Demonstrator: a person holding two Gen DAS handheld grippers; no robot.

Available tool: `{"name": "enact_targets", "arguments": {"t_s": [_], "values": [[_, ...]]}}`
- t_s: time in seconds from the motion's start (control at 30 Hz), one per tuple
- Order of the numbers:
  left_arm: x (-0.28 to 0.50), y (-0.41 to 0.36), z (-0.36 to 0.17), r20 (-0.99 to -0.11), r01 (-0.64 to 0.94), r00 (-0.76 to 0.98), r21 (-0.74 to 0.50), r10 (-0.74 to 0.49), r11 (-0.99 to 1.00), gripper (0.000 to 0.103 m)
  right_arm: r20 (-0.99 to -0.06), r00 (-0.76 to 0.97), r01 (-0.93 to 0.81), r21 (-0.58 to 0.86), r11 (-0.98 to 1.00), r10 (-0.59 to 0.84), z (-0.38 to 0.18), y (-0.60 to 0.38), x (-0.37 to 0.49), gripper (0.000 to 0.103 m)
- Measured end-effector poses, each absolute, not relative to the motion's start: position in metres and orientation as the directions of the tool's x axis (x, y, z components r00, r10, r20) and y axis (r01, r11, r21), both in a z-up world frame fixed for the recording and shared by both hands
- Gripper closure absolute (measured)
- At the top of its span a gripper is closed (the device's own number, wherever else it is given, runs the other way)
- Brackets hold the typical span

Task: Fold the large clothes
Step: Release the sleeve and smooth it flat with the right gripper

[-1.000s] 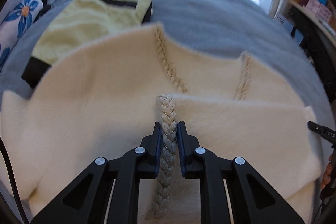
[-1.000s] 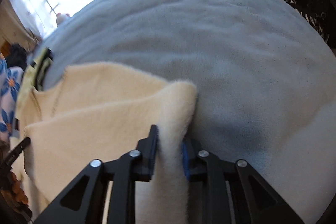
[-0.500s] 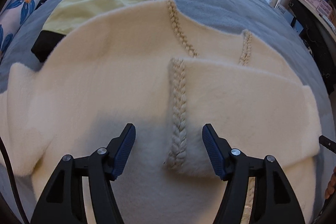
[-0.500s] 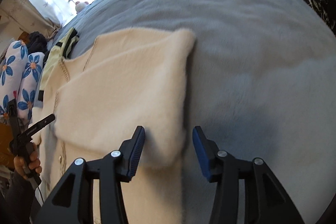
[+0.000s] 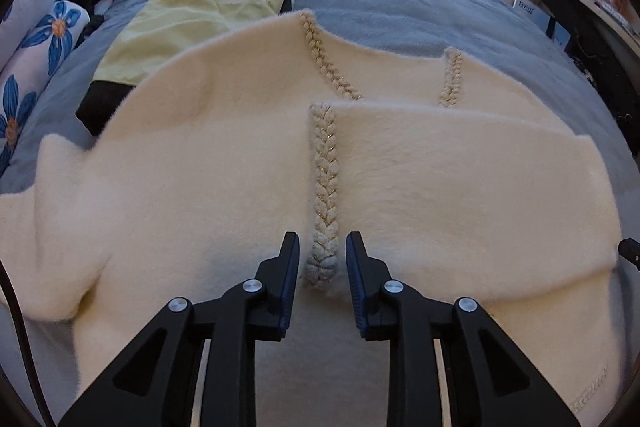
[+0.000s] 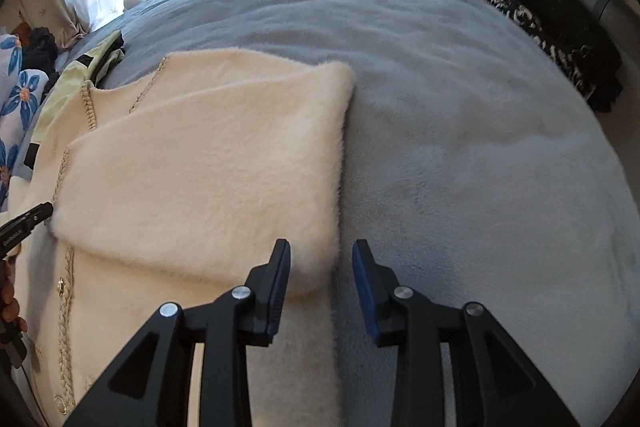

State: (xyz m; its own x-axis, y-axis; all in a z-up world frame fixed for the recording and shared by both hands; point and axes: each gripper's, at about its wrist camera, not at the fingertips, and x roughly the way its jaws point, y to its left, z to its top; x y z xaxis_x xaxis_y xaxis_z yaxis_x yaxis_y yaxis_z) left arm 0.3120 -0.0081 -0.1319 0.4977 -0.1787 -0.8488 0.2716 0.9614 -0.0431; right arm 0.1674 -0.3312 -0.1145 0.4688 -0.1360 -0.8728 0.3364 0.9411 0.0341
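The left gripper (image 5: pixel 322 253) hovers over a cream fluffy cardigan (image 5: pixel 200 187) spread on a grey blanket (image 5: pixel 400 11). Its jaws are closing, a narrow gap apart, framing the end of the braided trim (image 5: pixel 325 187) without gripping it. The right gripper (image 6: pixel 321 263) sits at the cardigan's right edge, jaws closing and slightly wider; the folded panel's (image 6: pixel 208 167) corner lies between them, against the left pad, not pinched. The panel is folded across the cardigan's front. A yellow and black garment (image 5: pixel 192 23) lies beyond, near a blue flowered pillow (image 5: pixel 36 47).
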Motion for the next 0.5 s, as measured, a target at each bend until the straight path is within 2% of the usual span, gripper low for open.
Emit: {"name": "enact_targets", "arguments": {"t_s": [0.13,0.3,0.33,0.4,0.43,0.5], "values": [[0.301,-0.014,-0.116,-0.847,0.291,0.488,-0.068,-0.209,0.954,0.076,-0.852,0.503,0.294,0.009,0.956,-0.147,-0.100,-0.311,0.163,0.071],[0.291,-0.038,-0.112,-0.892,0.304,0.396,-0.096,-0.218,0.948,0.076,-0.851,0.524,0.216,0.099,0.971,-0.030,-0.094,-0.275,0.176,0.071],[0.288,-0.044,-0.113,-0.889,0.313,0.396,-0.105,-0.230,0.944,0.072,-0.850,0.527,0.203,0.116,0.972,-0.009,-0.095,-0.266,0.180,0.071],[0.283,-0.059,-0.113,-0.882,0.326,0.411,-0.096,-0.232,0.941,0.050,-0.849,0.528,0.182,0.133,0.974,0.017,-0.098,-0.250,0.190,0.071],[0.281,-0.068,-0.113,-0.882,0.315,0.424,-0.071,-0.207,0.947,0.031,-0.850,0.527,0.180,0.128,0.975,0.014,-0.100,-0.244,0.195,0.071],[0.279,-0.081,-0.117,-0.882,0.313,0.433,-0.046,-0.186,0.949,0.027,-0.852,0.524,0.180,0.124,0.976,0.012,-0.107,-0.234,0.204,0.071]]}}
